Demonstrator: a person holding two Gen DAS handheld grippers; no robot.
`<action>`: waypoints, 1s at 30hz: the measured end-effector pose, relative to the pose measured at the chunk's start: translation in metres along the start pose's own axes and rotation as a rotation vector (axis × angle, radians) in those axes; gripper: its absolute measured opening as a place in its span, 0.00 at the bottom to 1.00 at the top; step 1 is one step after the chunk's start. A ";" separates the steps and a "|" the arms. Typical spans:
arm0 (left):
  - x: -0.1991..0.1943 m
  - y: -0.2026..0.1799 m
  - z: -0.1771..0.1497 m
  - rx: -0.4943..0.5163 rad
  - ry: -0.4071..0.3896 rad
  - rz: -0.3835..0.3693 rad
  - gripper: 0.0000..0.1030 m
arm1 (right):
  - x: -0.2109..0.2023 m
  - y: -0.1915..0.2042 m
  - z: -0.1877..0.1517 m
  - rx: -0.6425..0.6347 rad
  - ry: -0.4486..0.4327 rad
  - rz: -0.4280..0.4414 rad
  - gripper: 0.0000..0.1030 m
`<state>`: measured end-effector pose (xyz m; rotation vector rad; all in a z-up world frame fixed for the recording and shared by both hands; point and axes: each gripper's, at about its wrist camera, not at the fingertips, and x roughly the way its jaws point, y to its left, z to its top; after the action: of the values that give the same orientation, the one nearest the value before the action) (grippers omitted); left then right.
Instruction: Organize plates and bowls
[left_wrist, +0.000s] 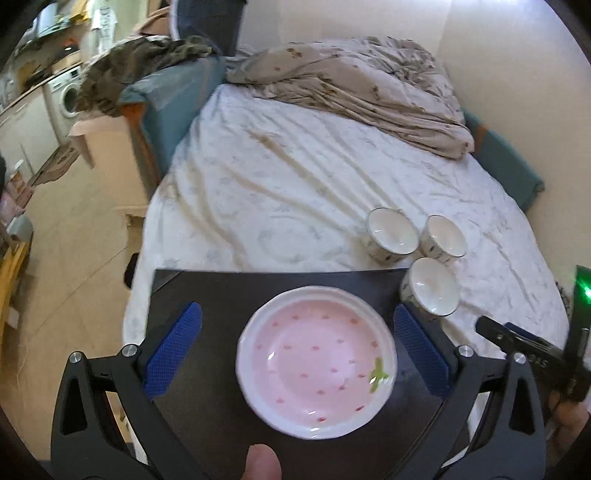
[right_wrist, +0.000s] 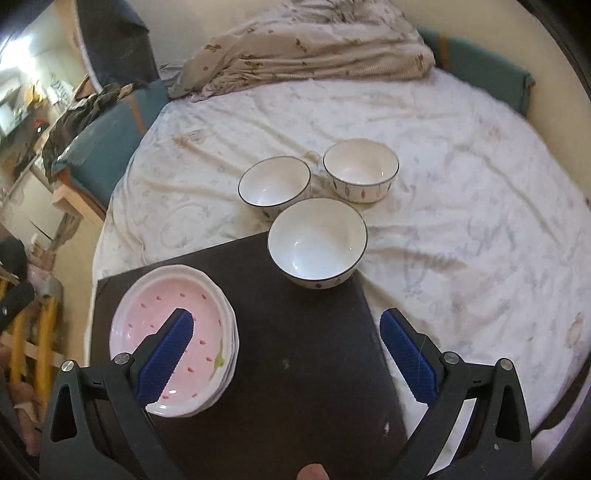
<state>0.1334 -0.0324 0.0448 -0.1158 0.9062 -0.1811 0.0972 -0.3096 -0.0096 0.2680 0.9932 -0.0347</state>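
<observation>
Plates (right_wrist: 173, 339), pink with red specks and a green leaf mark, sit stacked on a dark board (right_wrist: 295, 350) that lies on the bed (right_wrist: 461, 184); from the rims it looks like three or four plates, though the count is hard to make out. One white bowl (right_wrist: 317, 242) stands at the board's far corner, partly over its edge. Two more bowls (right_wrist: 275, 184) (right_wrist: 361, 170) stand on the sheet just beyond, close together. The left hand-held gripper (left_wrist: 295, 354) hangs over the plate stack, jaws spread wide on either side of it, gripping nothing. The right hand-held gripper (right_wrist: 286, 354) is likewise wide open and empty above the board.
</observation>
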 end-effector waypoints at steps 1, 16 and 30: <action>0.001 -0.006 0.005 0.013 -0.002 0.003 1.00 | 0.003 -0.006 0.004 0.025 0.005 0.021 1.00; 0.083 -0.085 0.031 0.118 0.080 0.063 1.00 | 0.034 -0.068 0.054 0.133 -0.032 -0.014 1.00; 0.170 -0.101 0.032 0.020 0.298 0.059 1.00 | 0.066 -0.087 0.064 0.199 0.010 0.011 1.00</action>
<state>0.2507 -0.1654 -0.0492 -0.0438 1.2026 -0.1549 0.1725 -0.4028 -0.0494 0.4563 0.9993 -0.1221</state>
